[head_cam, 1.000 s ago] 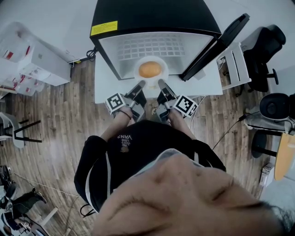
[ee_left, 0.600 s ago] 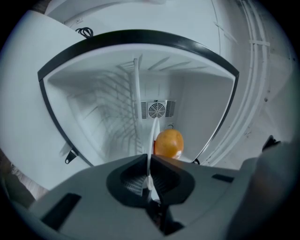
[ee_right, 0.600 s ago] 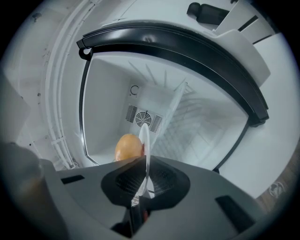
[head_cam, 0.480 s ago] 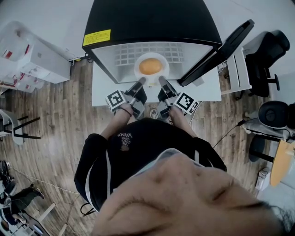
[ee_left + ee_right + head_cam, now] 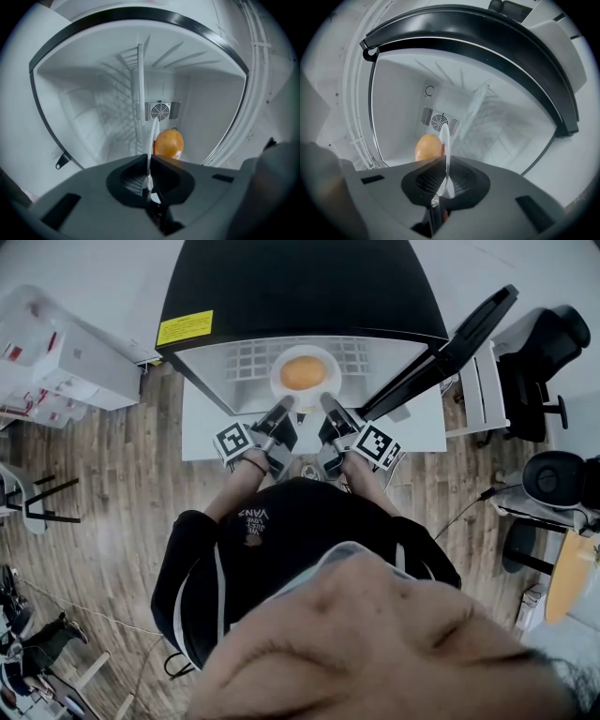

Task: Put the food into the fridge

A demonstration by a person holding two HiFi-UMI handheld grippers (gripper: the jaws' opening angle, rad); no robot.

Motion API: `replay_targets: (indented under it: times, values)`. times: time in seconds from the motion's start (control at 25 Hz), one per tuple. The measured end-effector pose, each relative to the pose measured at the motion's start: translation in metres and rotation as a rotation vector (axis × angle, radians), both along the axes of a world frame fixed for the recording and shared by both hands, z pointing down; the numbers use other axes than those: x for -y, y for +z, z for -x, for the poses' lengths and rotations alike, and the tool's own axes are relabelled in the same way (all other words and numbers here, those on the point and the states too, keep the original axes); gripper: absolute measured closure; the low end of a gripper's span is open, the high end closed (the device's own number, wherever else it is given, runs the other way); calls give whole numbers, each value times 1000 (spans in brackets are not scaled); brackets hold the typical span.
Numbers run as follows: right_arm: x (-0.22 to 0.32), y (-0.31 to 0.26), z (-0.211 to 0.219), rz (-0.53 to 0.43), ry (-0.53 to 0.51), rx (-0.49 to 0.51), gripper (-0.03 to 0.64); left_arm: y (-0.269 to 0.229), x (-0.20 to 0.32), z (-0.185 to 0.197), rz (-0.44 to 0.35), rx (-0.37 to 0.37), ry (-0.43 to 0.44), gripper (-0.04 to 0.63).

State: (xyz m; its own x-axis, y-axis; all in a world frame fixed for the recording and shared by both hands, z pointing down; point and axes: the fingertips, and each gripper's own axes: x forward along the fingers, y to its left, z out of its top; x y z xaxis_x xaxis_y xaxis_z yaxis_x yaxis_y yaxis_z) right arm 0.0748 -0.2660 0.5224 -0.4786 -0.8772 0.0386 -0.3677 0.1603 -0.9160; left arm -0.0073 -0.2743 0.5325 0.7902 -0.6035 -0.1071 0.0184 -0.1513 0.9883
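At fridge (image 5: 300, 287) mouth, left gripper (image 5: 149, 180) and right gripper (image 5: 443, 187) fingers clamped on plate (image 5: 277, 381), orange fruit (image 5: 303, 373) aboard, yellow label (image 5: 185, 328) illegible.

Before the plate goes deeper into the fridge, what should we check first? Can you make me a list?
1. Fridge door open: ok, it is swung wide to the side.
2. Left gripper shut on the plate rim: ok.
3. Right gripper shut on the opposite rim: ok.
4. Orange food sits in the plate's middle: ok.
5. Plate clears the wire shelf: cannot tell; their edges line up closely in the gripper views.
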Motion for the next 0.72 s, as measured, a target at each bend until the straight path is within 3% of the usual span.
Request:
replay_targets:
  times: [0.72]
  values:
    - [18, 4, 1, 20, -18, 9, 595, 2, 15, 2, 17, -10, -42, 569]
